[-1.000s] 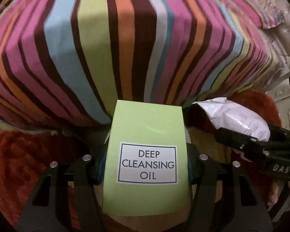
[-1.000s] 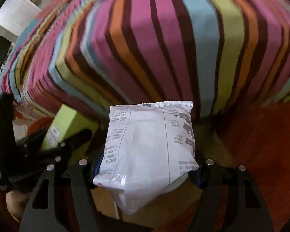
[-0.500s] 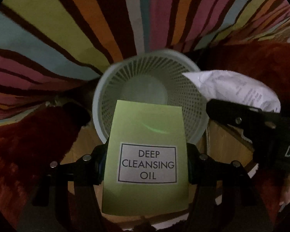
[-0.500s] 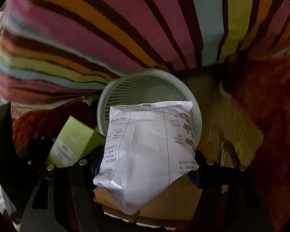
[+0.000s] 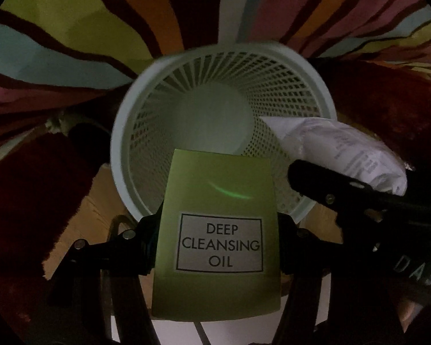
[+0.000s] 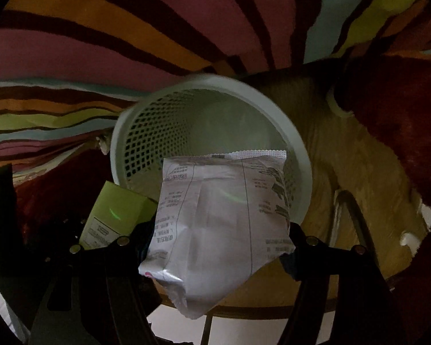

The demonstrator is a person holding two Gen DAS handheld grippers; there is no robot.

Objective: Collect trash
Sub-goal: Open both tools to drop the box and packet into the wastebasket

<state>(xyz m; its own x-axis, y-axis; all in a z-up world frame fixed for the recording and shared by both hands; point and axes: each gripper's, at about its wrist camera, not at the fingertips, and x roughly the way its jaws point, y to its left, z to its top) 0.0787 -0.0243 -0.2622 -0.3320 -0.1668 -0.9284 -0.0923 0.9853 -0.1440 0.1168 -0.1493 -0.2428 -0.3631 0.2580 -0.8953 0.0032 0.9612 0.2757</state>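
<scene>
The left gripper [image 5: 218, 247] points steeply down, and its two black fingers squeeze a green box [image 5: 215, 230] from both sides. The right gripper [image 6: 218, 247] also points down, right beside it, and its fingers pinch a white packet [image 6: 218, 224].

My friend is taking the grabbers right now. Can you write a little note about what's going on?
Left hand-held gripper: shut on the green box.
Right hand-held gripper: shut on the white packet.
Both hang above the open mouth of the white basket, which looks empty.
Done: both trash items picked up and carried to the basket.
Left: release both into the basket.
</scene>
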